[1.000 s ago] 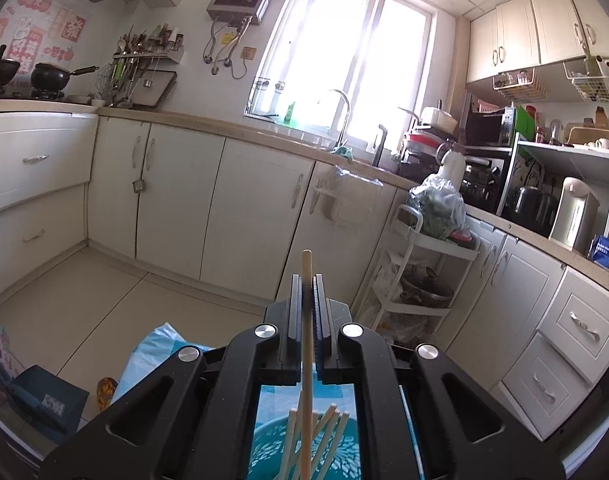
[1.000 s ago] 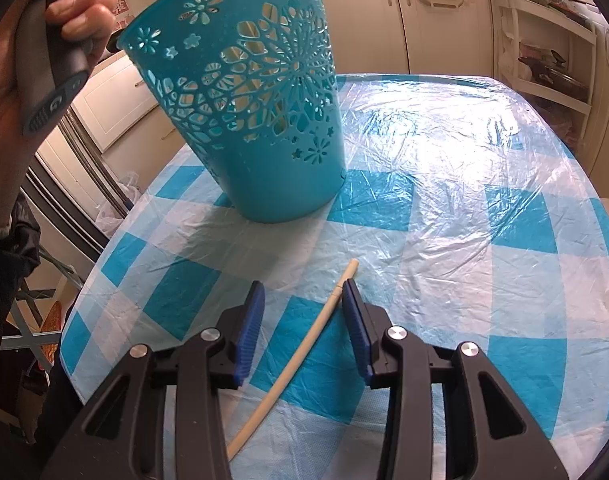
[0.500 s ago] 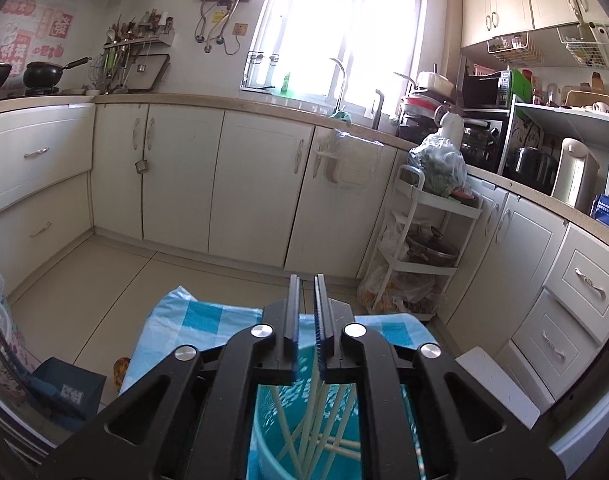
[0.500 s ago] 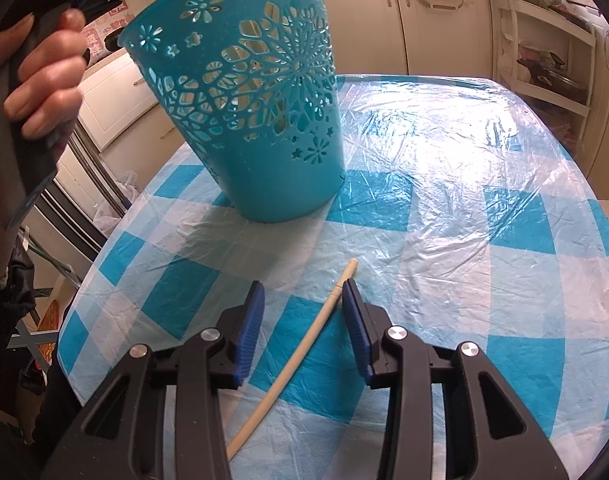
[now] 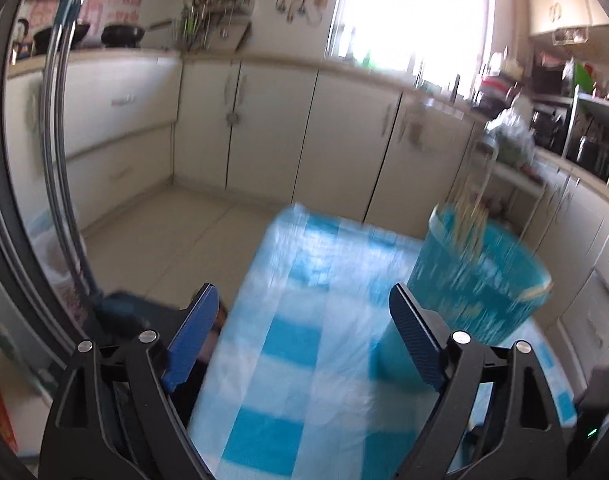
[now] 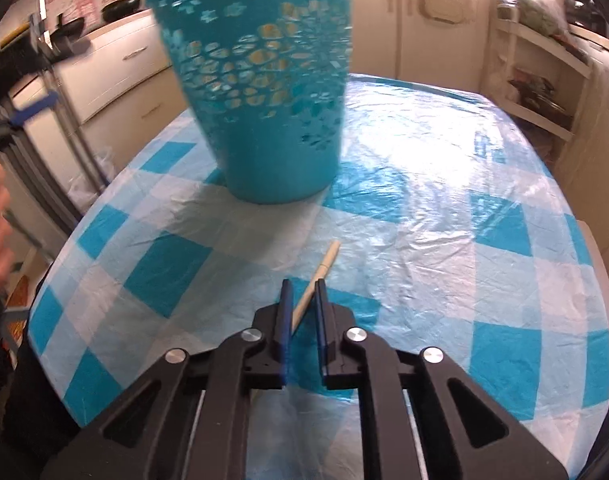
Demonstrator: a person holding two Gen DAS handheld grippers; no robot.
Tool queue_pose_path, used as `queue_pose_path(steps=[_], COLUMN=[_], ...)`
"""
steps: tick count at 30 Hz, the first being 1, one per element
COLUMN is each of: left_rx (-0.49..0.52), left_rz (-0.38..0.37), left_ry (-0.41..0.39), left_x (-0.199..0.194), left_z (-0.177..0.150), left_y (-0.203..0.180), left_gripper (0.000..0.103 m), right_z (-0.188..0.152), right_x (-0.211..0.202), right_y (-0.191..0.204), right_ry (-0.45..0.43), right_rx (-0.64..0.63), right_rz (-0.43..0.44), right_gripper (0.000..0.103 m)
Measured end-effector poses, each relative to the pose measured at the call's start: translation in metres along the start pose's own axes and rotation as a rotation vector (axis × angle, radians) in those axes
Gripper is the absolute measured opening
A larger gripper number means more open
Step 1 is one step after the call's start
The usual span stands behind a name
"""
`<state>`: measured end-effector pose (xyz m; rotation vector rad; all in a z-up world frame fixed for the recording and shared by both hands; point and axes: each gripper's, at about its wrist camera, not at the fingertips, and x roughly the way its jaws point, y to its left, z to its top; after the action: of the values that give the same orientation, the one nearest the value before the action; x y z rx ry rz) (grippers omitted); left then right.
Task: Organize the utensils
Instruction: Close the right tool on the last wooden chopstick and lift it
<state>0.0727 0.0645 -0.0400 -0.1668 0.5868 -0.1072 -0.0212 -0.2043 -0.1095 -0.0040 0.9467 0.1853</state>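
A teal cut-out basket [image 6: 264, 92] stands on the blue-and-white checked tablecloth [image 6: 444, 208]. It also shows in the left wrist view [image 5: 476, 276], blurred, with several pale chopsticks [image 5: 470, 216] sticking out of it. My left gripper [image 5: 304, 304] is open and empty, above the table to the left of the basket. My right gripper [image 6: 303, 286] is shut on a pale chopstick [image 6: 324, 264] that lies on the cloth in front of the basket.
Cream kitchen cabinets [image 5: 264, 120] run along the far wall under a bright window. A white shelf rack [image 6: 536, 80] stands beyond the table on the right. The table's left edge [image 6: 64, 248] drops to the floor.
My left gripper has opened, released its chopstick into the basket and swung away to the left of it. My right gripper has shut on the chopstick on the cloth.
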Motion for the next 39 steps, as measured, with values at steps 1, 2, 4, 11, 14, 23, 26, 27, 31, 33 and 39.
queue_pose_path(steps=[1, 2, 4, 11, 14, 23, 26, 27, 31, 33, 39], left_rx=[-0.001, 0.0, 0.015, 0.08, 0.091, 0.144, 0.185, 0.195, 0.199, 0.193, 0.2], left_rz=[-0.004, -0.007, -0.009, -0.031, -0.027, -0.022, -0.018, -0.018, -0.014, -0.013, -0.01], left_ry=[0.049, 0.087, 0.135, 0.193, 0.211, 0.228, 0.233, 0.234, 0.243, 0.247, 0.256], left_x=[0.01, 0.019, 0.033, 0.047, 0.049, 0.05, 0.049, 0.049, 0.05, 0.051, 0.053], left_z=[-0.009, -0.016, -0.028, -0.047, -0.052, -0.057, -0.058, -0.059, -0.059, -0.058, -0.059], left_y=[0.001, 0.001, -0.004, -0.026, -0.028, -0.038, -0.045, -0.047, -0.048, -0.047, -0.047], left_gripper=[0.083, 0.083, 0.083, 0.084, 0.085, 0.089, 0.09, 0.091, 0.093, 0.093, 0.093], right_z=[-0.001, -0.001, 0.0, 0.0, -0.001, 0.002, 0.0, -0.001, -0.006, -0.006, -0.013], right_x=[-0.001, -0.001, -0.002, 0.003, 0.004, 0.002, 0.003, 0.003, 0.0, -0.002, -0.02], right_y=[0.002, 0.002, -0.001, 0.013, 0.012, 0.001, 0.006, 0.006, 0.005, -0.002, -0.023], right_ry=[0.005, 0.017, 0.041, 0.052, 0.043, 0.052, 0.038, 0.03, 0.01, 0.015, -0.004], right_rx=[-0.024, -0.037, -0.029, -0.063, -0.044, -0.018, -0.05, -0.043, -0.015, 0.024, 0.144], right_rz=[0.007, 0.017, 0.017, -0.036, -0.028, -0.021, -0.042, -0.038, -0.045, -0.021, 0.079], right_gripper=[0.006, 0.006, 0.006, 0.02, 0.02, 0.02, 0.02, 0.02, 0.011, 0.006, 0.006])
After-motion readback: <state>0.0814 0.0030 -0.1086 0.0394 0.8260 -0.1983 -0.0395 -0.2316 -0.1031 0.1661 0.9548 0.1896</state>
